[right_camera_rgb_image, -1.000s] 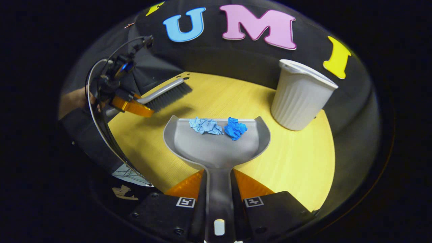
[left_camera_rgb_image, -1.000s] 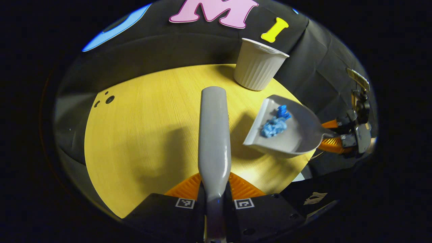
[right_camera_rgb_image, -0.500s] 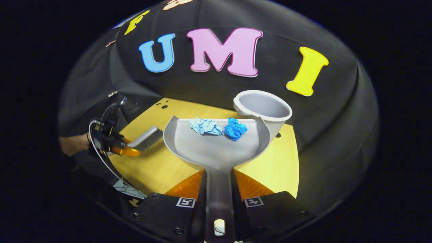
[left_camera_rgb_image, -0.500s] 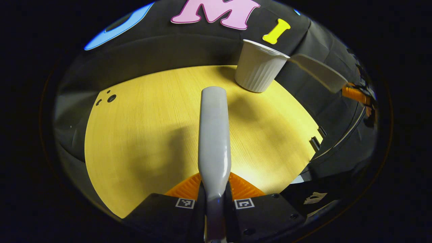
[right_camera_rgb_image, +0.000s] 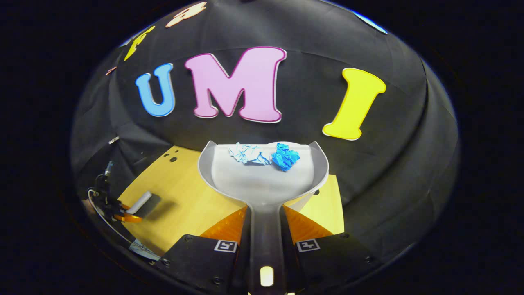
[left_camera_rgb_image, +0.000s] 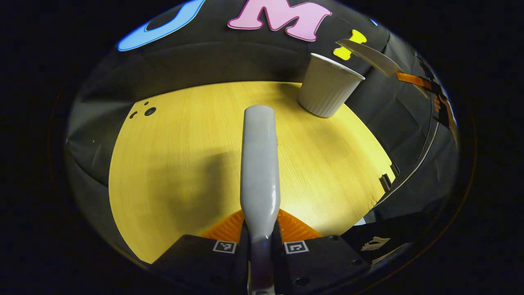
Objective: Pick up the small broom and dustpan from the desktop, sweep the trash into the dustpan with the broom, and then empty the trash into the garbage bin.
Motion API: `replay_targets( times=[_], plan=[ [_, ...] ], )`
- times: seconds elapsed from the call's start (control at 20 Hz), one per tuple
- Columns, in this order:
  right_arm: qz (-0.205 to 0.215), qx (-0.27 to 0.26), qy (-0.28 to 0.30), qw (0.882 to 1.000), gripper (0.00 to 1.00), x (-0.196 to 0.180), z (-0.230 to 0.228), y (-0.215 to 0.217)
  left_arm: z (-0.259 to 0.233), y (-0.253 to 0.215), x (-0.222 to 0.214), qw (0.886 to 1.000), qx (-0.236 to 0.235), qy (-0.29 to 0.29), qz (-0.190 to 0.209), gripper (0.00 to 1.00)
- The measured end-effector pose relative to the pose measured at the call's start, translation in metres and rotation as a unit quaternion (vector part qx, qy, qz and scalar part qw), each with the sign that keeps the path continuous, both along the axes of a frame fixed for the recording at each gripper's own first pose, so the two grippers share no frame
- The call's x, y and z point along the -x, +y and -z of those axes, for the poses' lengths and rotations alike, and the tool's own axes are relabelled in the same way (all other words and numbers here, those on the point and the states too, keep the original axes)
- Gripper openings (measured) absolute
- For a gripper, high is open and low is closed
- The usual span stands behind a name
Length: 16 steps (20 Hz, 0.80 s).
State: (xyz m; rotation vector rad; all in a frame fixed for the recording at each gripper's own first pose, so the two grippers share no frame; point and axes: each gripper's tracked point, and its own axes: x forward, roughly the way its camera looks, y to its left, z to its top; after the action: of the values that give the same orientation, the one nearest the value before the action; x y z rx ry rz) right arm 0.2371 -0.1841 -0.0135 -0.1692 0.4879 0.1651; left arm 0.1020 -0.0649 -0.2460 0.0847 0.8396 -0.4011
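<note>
Holding dustpan (right_camera_rgb_image: 262,180) above garbage bin (left_camera_rgb_image: 327,88) rim, right gripper (right_camera_rgb_image: 266,246) clamped.

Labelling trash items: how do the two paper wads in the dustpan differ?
The pale blue crumpled paper wad is lighter and spread flatter; the deep blue crumpled paper wad is darker and balled tighter. The pale one lies left, the deep one right. Both sit touching at the front lip of the grey plastic dustpan.
</note>
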Motion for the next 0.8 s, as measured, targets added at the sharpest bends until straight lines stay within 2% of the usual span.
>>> replay_targets(
  times=[0.05, 0.1, 0.15, 0.25, 0.35, 0.4, 0.45, 0.8],
  plan=[
    [0.008, 0.005, -0.004, 1.000, 0.37, -0.013, 0.000, -0.007, -0.002, 0.003, 0.001, 1.000, 0.000, 0.000, -0.006, 0.31],
    [0.015, 0.014, -0.009, 1.000, 0.37, -0.026, 0.001, -0.014, -0.003, 0.005, 0.000, 1.000, -0.001, -0.001, -0.014, 0.24],
    [0.019, 0.028, -0.022, 0.999, 0.37, -0.038, 0.000, -0.022, -0.005, 0.006, 0.000, 1.000, 0.000, -0.001, -0.021, 0.24],
    [0.015, 0.066, -0.042, 0.997, 0.37, -0.060, 0.000, -0.031, -0.007, 0.009, 0.000, 0.999, -0.001, 0.002, -0.038, 0.31],
    [0.011, 0.094, -0.048, 0.994, 0.37, -0.077, 0.004, -0.041, -0.007, 0.012, 0.000, 0.999, -0.007, 0.004, -0.052, 0.31],
    [0.011, 0.104, -0.048, 0.993, 0.37, -0.083, 0.005, -0.044, -0.008, 0.011, 0.000, 0.998, -0.008, 0.004, -0.057, 0.28],
    [0.012, 0.118, -0.047, 0.992, 0.37, -0.089, 0.007, -0.049, -0.009, 0.011, 0.000, 0.998, -0.007, 0.003, -0.061, 0.31],
    [0.011, 0.247, -0.058, 0.967, 0.37, -0.105, 0.013, -0.059, -0.005, 0.010, 0.000, 0.998, 0.022, 0.003, -0.061, 0.25]
  ],
)
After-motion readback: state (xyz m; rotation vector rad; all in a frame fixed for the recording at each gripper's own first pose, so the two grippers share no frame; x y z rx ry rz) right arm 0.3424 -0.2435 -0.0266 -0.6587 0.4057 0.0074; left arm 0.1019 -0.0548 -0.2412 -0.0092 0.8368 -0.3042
